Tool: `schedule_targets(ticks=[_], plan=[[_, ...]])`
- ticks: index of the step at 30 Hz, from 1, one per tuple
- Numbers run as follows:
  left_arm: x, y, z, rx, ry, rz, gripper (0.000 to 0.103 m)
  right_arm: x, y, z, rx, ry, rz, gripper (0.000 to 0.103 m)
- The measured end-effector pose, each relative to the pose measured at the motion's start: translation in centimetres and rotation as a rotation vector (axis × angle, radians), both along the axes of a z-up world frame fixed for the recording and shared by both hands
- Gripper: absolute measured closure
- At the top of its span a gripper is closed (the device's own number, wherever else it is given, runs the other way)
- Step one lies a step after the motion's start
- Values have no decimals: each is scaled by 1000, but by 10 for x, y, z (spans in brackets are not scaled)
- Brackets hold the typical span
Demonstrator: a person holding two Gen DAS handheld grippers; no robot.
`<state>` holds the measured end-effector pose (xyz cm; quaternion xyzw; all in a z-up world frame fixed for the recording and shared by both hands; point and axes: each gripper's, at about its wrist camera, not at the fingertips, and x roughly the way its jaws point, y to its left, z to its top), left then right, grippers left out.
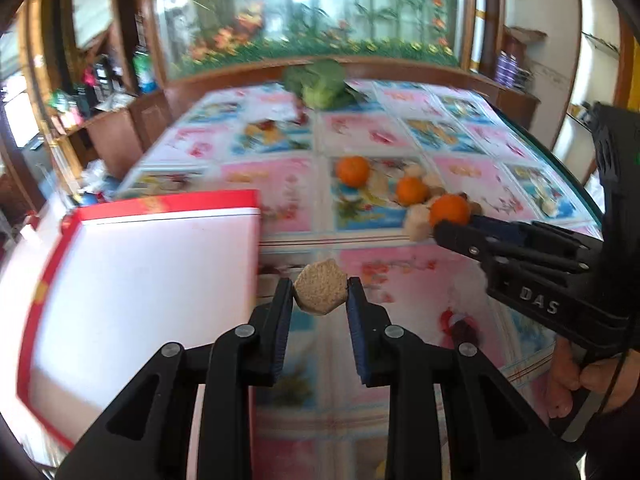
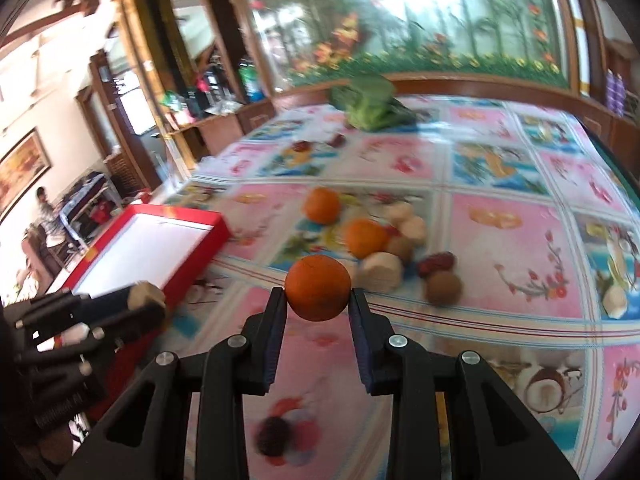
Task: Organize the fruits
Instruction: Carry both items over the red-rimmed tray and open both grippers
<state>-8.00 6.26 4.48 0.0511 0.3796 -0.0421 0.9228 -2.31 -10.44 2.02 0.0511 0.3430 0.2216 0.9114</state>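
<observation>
My left gripper is shut on a beige, faceted fruit chunk, held above the table just right of a red box with a white inside. My right gripper is shut on an orange, lifted off the table. Each wrist view shows the other tool: the right gripper with its orange, and the left gripper with its chunk near the red box. Two more oranges lie on the flowered tablecloth.
Beside the oranges lie several beige chunks, a red date and a brown round fruit. Leafy greens sit at the table's far side. A hand holds the right tool. A wooden-framed mural wall stands behind.
</observation>
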Motion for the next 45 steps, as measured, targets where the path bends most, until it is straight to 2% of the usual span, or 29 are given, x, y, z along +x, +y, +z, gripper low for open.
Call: schedule_targets(ticks=[5, 10, 17, 22, 28, 30, 32, 35, 37, 39, 45], plan=[[-20, 50, 10, 33, -55, 146, 74, -17, 35, 5, 35, -4, 80, 72], [-31, 98, 2, 54, -16, 266, 74, -27, 90, 15, 132, 30, 223, 72], [-48, 141, -19, 74, 38, 401, 74, -32, 153, 5, 69, 102, 341, 72], [-55, 154, -23, 75, 54, 444, 74, -36, 179, -9, -17, 151, 373, 72], [-56, 161, -25, 79, 60, 460, 74, -45, 194, -13, -90, 145, 381, 71], [-55, 163, -26, 74, 66, 465, 74, -45, 194, -12, -89, 151, 385, 68], [-55, 164, -26, 75, 71, 470, 73, -44, 191, -12, -76, 155, 384, 60], [-53, 164, -25, 64, 71, 482, 55, -47, 182, -6, -31, 140, 375, 55], [-54, 162, -22, 70, 63, 490, 38, -47, 173, -1, 0, 125, 365, 53], [-57, 160, -18, 67, 48, 495, 31, -47, 163, 2, 22, 110, 349, 52], [-58, 145, -11, 67, 34, 462, 27, -45, 131, 6, 66, 103, 286, 50]])
